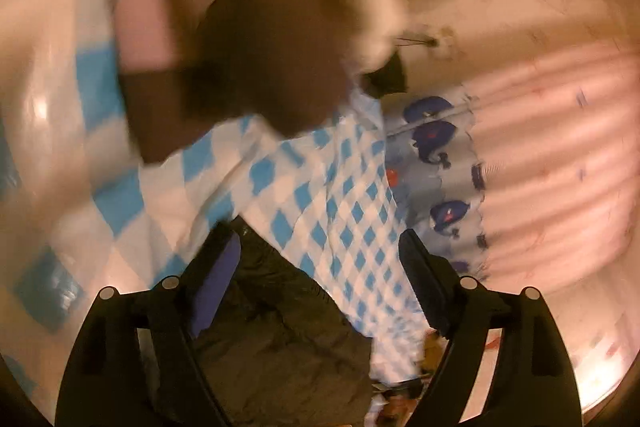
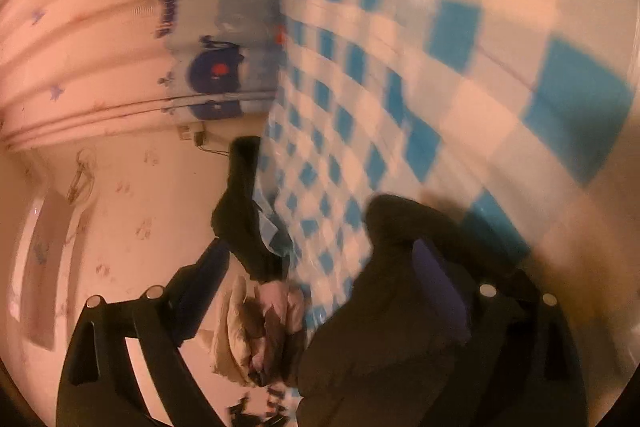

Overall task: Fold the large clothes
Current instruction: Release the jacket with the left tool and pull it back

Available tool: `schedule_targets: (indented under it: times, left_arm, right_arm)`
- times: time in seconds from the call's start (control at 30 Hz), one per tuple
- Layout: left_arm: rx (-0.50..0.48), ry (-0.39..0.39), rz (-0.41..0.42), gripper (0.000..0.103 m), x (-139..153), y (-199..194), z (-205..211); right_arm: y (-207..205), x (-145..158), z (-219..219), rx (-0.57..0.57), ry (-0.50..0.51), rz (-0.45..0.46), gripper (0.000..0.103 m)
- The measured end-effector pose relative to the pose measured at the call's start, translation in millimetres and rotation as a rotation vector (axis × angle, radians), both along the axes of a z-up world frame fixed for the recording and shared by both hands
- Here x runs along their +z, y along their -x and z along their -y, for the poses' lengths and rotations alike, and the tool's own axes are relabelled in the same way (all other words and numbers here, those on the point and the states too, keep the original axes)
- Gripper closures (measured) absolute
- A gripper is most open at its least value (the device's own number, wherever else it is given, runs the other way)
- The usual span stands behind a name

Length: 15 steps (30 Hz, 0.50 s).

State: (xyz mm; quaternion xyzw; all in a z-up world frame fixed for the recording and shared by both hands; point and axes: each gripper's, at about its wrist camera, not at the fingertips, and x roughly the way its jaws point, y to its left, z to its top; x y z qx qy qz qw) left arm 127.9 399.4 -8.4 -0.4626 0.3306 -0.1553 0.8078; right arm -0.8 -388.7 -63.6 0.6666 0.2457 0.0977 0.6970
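Note:
A dark garment (image 1: 280, 339) lies low on a blue-and-white checked sheet (image 1: 352, 219). My left gripper (image 1: 318, 243) stands open over it, with the dark cloth and the sheet's edge between the fingers but not pinched. A blurred dark shape (image 1: 272, 75) fills the middle beyond; I cannot tell what it is. In the right wrist view the picture is rolled on its side. The dark garment (image 2: 380, 347) bunches against the right finger (image 2: 436, 275) of my open right gripper (image 2: 322, 247). A dark sleeve-like strip (image 2: 240, 211) hangs along the edge of the checked sheet (image 2: 360, 87).
A pink curtain (image 1: 552, 147) with a border of blue elephants (image 2: 216, 67) hangs beyond the sheet. A wall with scribbles (image 2: 120, 207) and a small socket (image 2: 192, 135) lies past it. A pile of tan and brown cloth (image 2: 248, 331) sits beside the sheet's edge.

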Motion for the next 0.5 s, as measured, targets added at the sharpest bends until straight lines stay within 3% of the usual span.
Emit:
schedule_targets:
  times: [0.1,0.17,0.27,0.33,0.43,0.5]
  left_arm:
    - [-0.206,-0.180,0.137,0.026,27.1,20.0,72.2]
    - [-0.404,-0.301,0.245,0.026,27.9,37.9,148.3]
    - [-0.606,-0.536,0.298,0.026,8.8,44.6,252.1]
    - [-0.652,-0.593,0.277,0.026,-5.9,28.2,292.0]
    - [-0.616,-0.768,0.156,0.026,-47.8,-15.8,326.3]
    - [-0.588,-0.759,0.047,0.027,-84.1,-49.3,321.4]
  right_arm:
    - [1.2,58.4,-28.9,0.063,0.260,0.089,0.013]
    - [1.7,86.2,-66.1,0.137,0.443,0.138,0.009]
    - [-9.9,96.9,-143.5,0.339,0.787,0.092,0.009]
    - [-27.2,84.1,-186.9,0.427,0.981,0.043,0.009]
    - [-62.2,51.3,-211.9,0.488,1.073,-0.046,0.009]
    - [-81.9,26.3,-211.0,0.508,1.062,-0.105,0.009]
